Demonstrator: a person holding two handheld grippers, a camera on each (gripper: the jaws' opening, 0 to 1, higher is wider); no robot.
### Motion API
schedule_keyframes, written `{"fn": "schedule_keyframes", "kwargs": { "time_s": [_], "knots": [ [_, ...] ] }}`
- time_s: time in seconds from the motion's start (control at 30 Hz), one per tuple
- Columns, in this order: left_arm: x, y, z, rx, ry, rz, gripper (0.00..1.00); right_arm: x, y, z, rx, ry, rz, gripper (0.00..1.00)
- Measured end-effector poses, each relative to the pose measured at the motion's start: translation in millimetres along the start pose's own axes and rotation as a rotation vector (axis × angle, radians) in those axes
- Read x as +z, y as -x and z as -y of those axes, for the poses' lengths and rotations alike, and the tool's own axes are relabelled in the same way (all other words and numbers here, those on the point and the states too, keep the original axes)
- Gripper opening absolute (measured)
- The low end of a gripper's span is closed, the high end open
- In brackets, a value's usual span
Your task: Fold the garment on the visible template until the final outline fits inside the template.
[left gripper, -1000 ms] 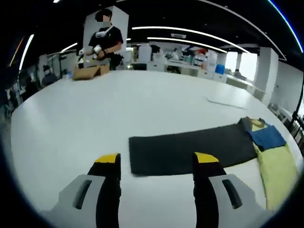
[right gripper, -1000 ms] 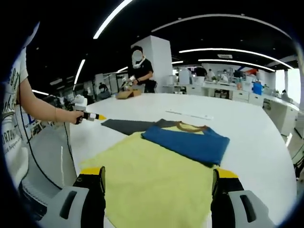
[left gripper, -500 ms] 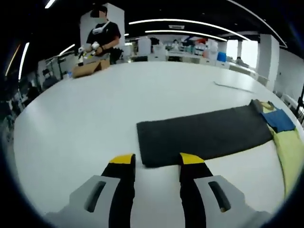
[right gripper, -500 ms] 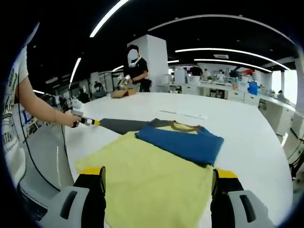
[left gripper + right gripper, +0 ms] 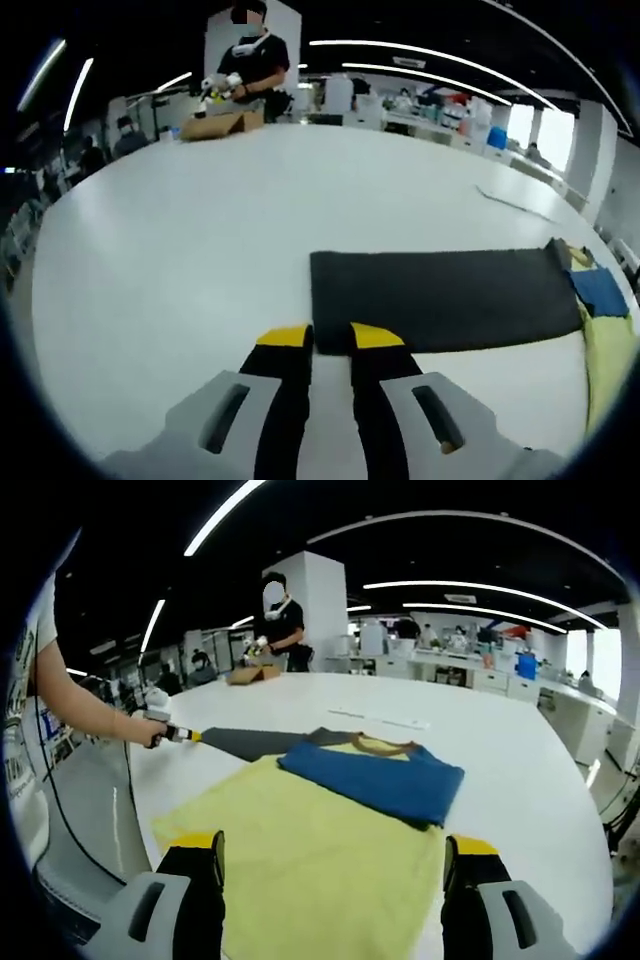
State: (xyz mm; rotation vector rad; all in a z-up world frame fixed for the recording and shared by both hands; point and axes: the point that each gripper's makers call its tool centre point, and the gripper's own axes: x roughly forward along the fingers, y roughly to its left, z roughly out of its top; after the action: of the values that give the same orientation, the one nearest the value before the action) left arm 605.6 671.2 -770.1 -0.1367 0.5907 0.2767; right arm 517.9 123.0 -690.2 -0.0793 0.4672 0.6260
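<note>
In the left gripper view, our left gripper (image 5: 331, 336) stands nearest, its yellow-tipped jaws drawn almost together with only a narrow slit between them, right at the near edge of the dark grey template mat (image 5: 440, 297). We cannot tell whether any cloth sits in that slit. The mat lies flat on the white table (image 5: 180, 240), stretching away to the right, where the garment (image 5: 605, 330) meets its far end: a yellow body with a blue patch and a strip of collar beside it. Farther back on the table we see a thin pale strip (image 5: 512, 201), and at the far edge a cardboard box (image 5: 222, 123) with a person in a black top (image 5: 253, 60) standing behind it.

In the right gripper view, our right gripper (image 5: 331, 848) holds its jaws wide apart and grips nothing; between them spreads the yellow cloth of the garment (image 5: 320, 840). Just beyond, a blue sleeve part is folded across it, and past that we see the brown-edged collar. The dark mat (image 5: 255, 742) runs out to the left from under the garment, and the left gripper (image 5: 178, 734) comes in there with its tip at the mat's end. Beyond lie the cardboard box (image 5: 250, 674) and the person (image 5: 280, 620) at the table's far side.
</note>
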Motion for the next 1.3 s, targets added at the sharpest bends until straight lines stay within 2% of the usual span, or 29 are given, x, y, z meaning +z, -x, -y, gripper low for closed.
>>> {"fn": "schedule_keyframes", "kwargs": {
  "time_s": [0.1,0.23,0.3,0.47,0.73,1.13,1.3],
  "knots": [
    [-0.3,-0.8,1.3,0.001,-0.015,-0.024,0.09,-0.9,0.1,-0.7,0.002,0.001,-0.001,0.89],
    [-1.7,-1.4,-0.2,-0.004,0.024,-0.030,0.06,-0.7,0.5,-0.1,0.001,0.001,0.000,0.90],
    [-1.4,-0.4,-2.9,0.003,0.043,-0.039,0.01,-0.7,1.0,0.6,0.001,0.002,-0.001,0.91],
    [-3.8,2.6,1.1,-0.018,0.030,-0.055,0.00,-2.5,1.0,2.5,-0.004,0.000,-0.006,0.91],
    [-9.4,14.3,-2.5,-0.003,0.092,-0.059,0.00,-3.7,-0.5,0.2,0.004,0.004,-0.009,0.92],
    [-14.3,31.0,0.0,0.021,0.070,-0.043,0.00,-3.1,-0.7,-1.5,0.013,0.016,-0.013,0.93],
    [-16.9,36.7,3.1,0.019,0.027,-0.048,0.00,-2.3,-0.9,-2.0,0.015,0.020,-0.010,0.93]
  ]
}}
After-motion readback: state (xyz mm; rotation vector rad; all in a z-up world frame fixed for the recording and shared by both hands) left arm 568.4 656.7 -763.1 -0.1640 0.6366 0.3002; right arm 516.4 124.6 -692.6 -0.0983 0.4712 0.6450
